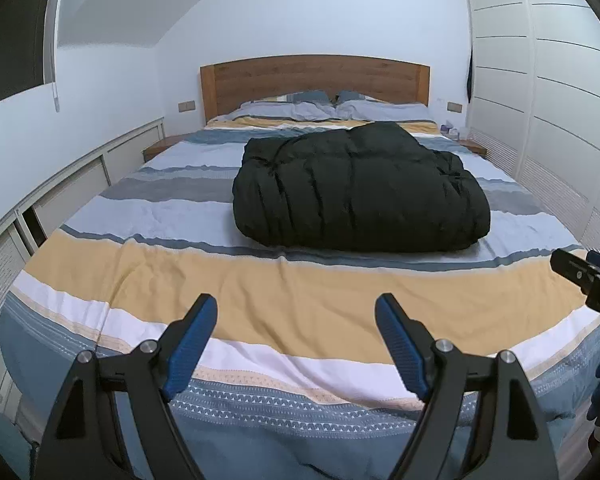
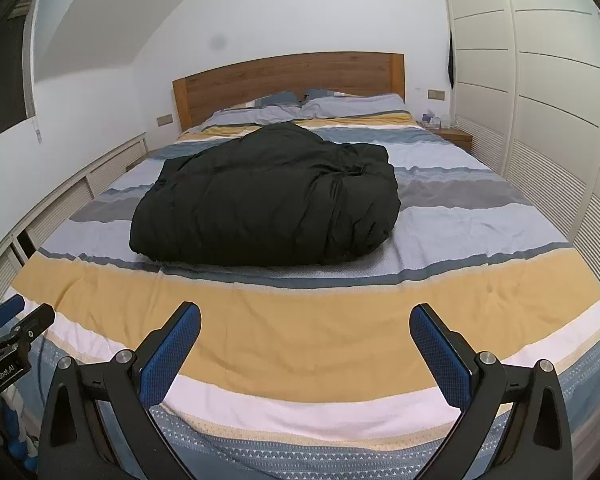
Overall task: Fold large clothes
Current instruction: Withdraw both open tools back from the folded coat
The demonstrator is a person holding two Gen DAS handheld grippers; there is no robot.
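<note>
**Both grippers empty at the foot of the bed, the dark garment folded further up**

Nearest to the foot of the bed (image 1: 260, 292) is the left gripper (image 1: 296, 344); its blue pads (image 1: 188, 352) stand wide apart and nothing is between them, only the striped cover shows in the gap; the right gripper (image 2: 306, 354) hangs beside it over the same foot end, its fingers also spread wide and holding nothing; each gripper shows at the edge of the other's view, so the two are side by side and apart.

Further from the foot, about the middle of the bed, lies the black padded garment (image 1: 360, 192); it looks like a thick quilted coat, already gathered into a bulky, roughly rectangular bundle; it rests flat on the cover, well apart from both grippers; I judge that the fold is finished or almost finished.

Beyond the garment, at the head of the bed, are the pillows (image 1: 332, 110) and the wooden headboard (image 1: 316, 80); a white wardrobe (image 1: 540, 100) stands along one side.

What could go wrong: the padding is springy, so the bundle may slowly open by itself; if a gripper takes only the top layer, the layers could slide and the fold would come loose; a pad could also catch the bed cover together with the garment and drag it.
</note>
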